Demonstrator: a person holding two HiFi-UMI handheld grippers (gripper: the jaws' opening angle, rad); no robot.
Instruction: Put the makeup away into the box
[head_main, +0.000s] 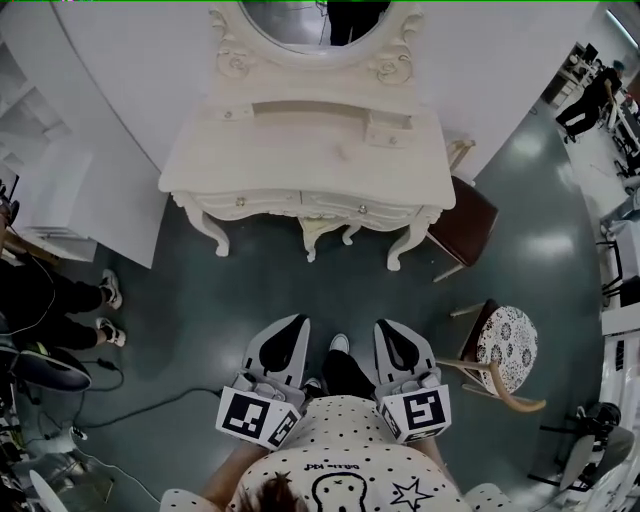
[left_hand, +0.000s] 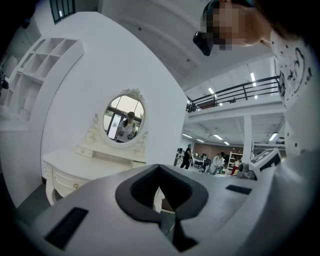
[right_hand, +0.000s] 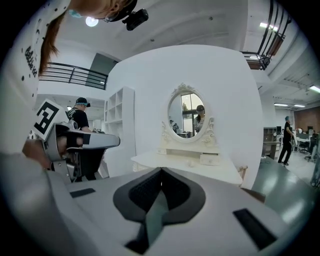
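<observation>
Jaws of left gripper (head_main: 297, 322) and right gripper (head_main: 386, 326) pressed together, nothing held. Makeup: only small item (head_main: 343, 152) seen on desk (head_main: 280, 165), well ahead of jaws. Likely light, hard, slippery; best pinched mid-body.

**Bright, even hall light; heavy fisheye bend**

Ceiling strips (left_hand: 252, 79) at the far right lit the hall evenly. Pale glare patches lay on the floor (head_main: 540, 245) right of the white bench (head_main: 300, 160). Shadows were soft. Every view curved towards dark rounded edges. The near left tool (left_hand: 159, 167) and right tool (right_hand: 161, 171) looked blurred.
</observation>
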